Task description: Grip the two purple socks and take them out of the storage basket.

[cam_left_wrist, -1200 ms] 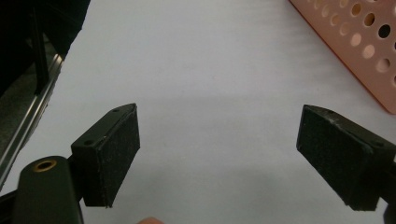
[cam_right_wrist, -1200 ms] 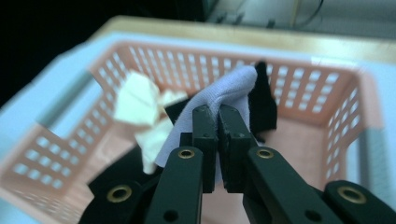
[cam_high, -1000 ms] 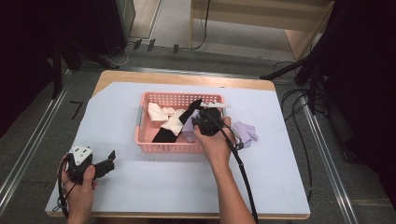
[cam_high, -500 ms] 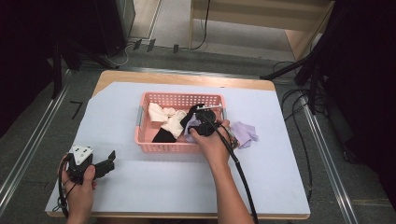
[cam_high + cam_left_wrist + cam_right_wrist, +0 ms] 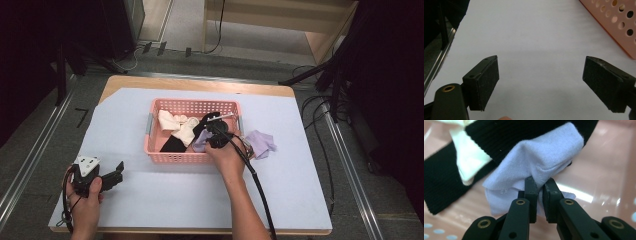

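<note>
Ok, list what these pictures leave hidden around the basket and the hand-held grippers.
- High view: the right hand-held gripper and hand cover much of the lavender sock in the pink basket.
- Right gripper view: the black sock and cream sock run off the edges.
- Left gripper view: the basket is cut off at the right edge; the left hand-held gripper stands open.
</note>
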Motion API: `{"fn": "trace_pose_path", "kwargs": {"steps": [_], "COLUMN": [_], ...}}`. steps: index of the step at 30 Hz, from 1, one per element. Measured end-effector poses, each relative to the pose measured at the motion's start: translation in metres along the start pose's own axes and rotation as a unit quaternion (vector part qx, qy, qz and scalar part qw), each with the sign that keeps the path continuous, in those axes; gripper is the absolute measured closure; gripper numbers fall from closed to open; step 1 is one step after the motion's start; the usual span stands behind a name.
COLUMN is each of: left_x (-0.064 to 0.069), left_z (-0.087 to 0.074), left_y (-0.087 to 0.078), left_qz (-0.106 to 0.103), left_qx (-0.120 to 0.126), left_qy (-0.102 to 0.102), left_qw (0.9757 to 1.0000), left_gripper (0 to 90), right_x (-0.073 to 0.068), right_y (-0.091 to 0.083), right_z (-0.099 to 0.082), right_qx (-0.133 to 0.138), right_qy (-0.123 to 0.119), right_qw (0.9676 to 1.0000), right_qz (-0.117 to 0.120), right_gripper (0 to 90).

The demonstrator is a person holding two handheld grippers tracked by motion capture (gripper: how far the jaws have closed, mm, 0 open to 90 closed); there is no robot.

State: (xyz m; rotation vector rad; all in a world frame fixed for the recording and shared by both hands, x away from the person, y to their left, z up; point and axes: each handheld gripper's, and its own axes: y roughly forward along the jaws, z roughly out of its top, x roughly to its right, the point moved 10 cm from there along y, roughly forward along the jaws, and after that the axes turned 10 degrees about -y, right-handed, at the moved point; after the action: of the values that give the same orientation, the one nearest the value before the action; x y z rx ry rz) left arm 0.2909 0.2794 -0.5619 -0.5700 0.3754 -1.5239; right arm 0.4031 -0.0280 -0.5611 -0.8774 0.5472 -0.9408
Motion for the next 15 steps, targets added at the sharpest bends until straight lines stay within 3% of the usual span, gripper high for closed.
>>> {"fn": "trace_pose_path", "kwargs": {"steps": [2,4,6,9,10,14,15], "left_x": [0.000,0.000,0.000,0.000,0.000,0.000,0.000], "left_z": [0.000,0.000,0.000,0.000,0.000,0.000,0.000], "left_y": [0.000,0.000,0.000,0.000,0.000,0.000,0.000], "left_qz": [0.001,0.002,0.002,0.004,0.004,0.005,0.005], "left_qx": [-0.001,-0.003,-0.004,-0.002,-0.002,-0.001,-0.001], "left_qy": [-0.001,-0.001,0.001,0.001,0.001,0.002,0.002], "left_qw": [1.0000,1.0000,1.0000,1.0000,1.0000,1.0000,1.0000], "left_gripper": [14.9,14.9,14.9,14.9,14.9,14.9,14.8], "right_x": [0.002,0.007,0.013,0.017,0.020,0.024,0.024], "right_y": [-0.006,-0.016,-0.031,-0.040,-0.052,-0.068,-0.068], "right_z": [0.005,0.012,0.020,0.024,0.028,0.033,0.033], "right_qx": [0.025,0.055,0.095,0.115,0.142,0.186,0.186], "right_qy": [-0.003,0.010,0.020,0.019,0.014,0.012,0.012], "right_qw": [0.9997,0.9984,0.9952,0.9930,0.9895,0.9822,0.9822], "right_qz": [-0.004,-0.007,-0.011,-0.017,-0.021,-0.023,-0.023], "right_gripper": [83.7,83.7,83.7,83.7,83.7,83.7,83.7]}}
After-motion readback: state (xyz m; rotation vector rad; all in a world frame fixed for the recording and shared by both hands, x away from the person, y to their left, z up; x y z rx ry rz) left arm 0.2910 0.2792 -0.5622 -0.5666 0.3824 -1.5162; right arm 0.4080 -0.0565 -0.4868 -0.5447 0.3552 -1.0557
